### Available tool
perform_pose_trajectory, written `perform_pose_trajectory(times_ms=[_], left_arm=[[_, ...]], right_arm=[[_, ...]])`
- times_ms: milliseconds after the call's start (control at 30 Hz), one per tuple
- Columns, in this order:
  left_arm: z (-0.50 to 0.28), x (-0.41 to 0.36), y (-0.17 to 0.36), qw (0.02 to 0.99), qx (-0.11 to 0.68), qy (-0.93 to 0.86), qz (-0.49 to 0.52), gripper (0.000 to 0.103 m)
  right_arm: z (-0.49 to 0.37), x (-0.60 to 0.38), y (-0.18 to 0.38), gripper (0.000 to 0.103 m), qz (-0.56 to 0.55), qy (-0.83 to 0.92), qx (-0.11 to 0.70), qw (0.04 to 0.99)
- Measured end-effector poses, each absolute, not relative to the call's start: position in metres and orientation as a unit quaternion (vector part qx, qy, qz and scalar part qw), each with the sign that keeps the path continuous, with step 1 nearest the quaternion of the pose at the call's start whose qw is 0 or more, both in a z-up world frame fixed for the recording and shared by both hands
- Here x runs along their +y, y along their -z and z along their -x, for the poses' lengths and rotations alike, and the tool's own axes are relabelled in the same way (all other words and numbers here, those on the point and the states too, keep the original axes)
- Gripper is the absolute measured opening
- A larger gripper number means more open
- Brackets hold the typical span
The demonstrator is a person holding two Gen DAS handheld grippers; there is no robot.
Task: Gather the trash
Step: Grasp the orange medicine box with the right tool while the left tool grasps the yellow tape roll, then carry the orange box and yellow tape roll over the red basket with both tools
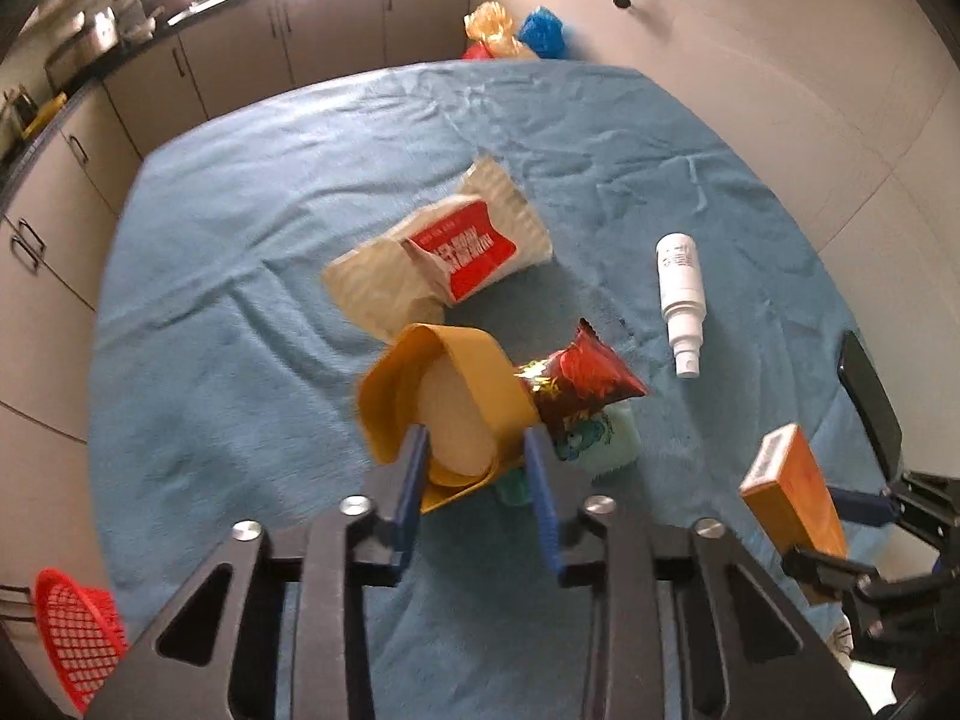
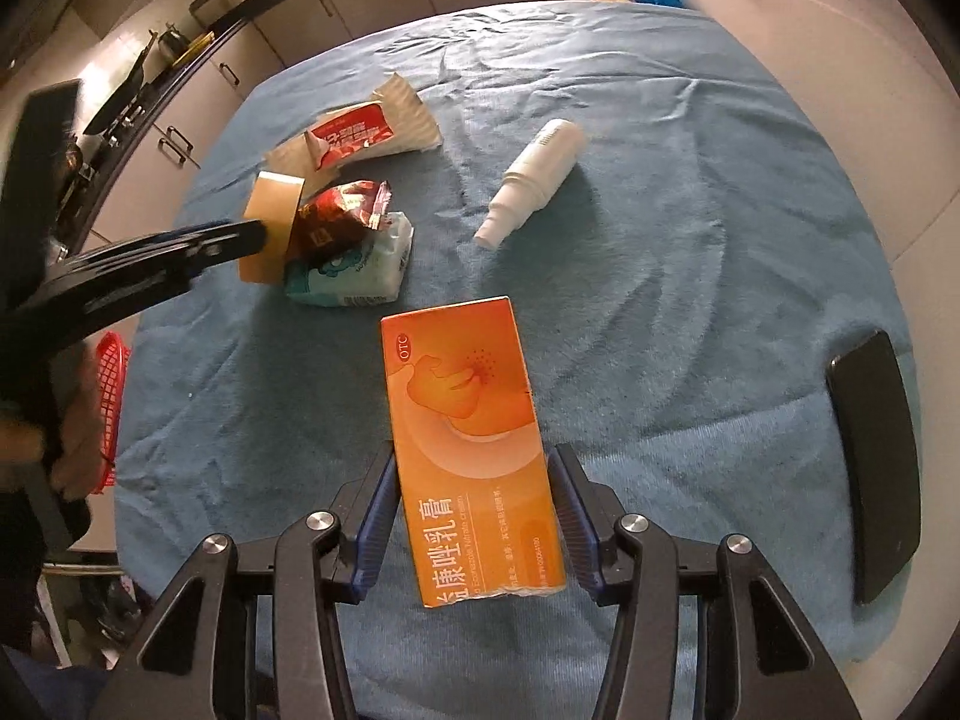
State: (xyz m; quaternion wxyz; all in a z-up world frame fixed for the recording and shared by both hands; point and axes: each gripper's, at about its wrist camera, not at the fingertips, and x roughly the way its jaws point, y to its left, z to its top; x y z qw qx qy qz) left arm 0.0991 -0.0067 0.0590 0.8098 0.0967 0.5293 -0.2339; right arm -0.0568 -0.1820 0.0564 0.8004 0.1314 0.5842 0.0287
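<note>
My left gripper [image 1: 477, 474] is shut on a squashed yellow tape roll [image 1: 444, 402], held above the blue cloth; it also shows in the right wrist view [image 2: 273, 222]. My right gripper [image 2: 474, 504] is shut on an orange medicine box [image 2: 468, 450], seen from the side in the left wrist view [image 1: 792, 483]. On the cloth lie a red snack wrapper [image 1: 576, 381], a teal tissue pack [image 2: 354, 273], a white-and-red paper wrapper [image 1: 444, 258] and a white spray bottle [image 1: 681, 300].
A round table under a blue cloth [image 1: 270, 240]. A black phone [image 2: 873, 480] lies at its right edge. A red mesh basket [image 1: 75, 630] sits below the table's left edge. Kitchen cabinets [image 1: 240, 60] stand behind; coloured bags [image 1: 510, 30] lie on the floor.
</note>
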Motion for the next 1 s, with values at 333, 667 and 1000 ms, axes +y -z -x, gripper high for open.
perform_pose_trajectory(times_ms=[333, 667, 1000], left_arm=[[-0.071, 0.016, -0.064, 0.830, 0.510, 0.216, -0.066, 0.010], [-0.018, 0.093, -0.089, 0.858, 0.487, 0.152, -0.053, 0.010], [-0.002, 0.146, -0.094, 0.866, 0.486, 0.109, -0.028, 0.010]], right_arm=[[0.054, -0.171, -0.063, 0.054, -0.137, -0.045, 0.577, 0.804], [0.037, -0.103, -0.068, 0.054, -0.092, -0.107, 0.580, 0.803], [0.027, -0.048, -0.074, 0.054, -0.048, -0.150, 0.579, 0.800]])
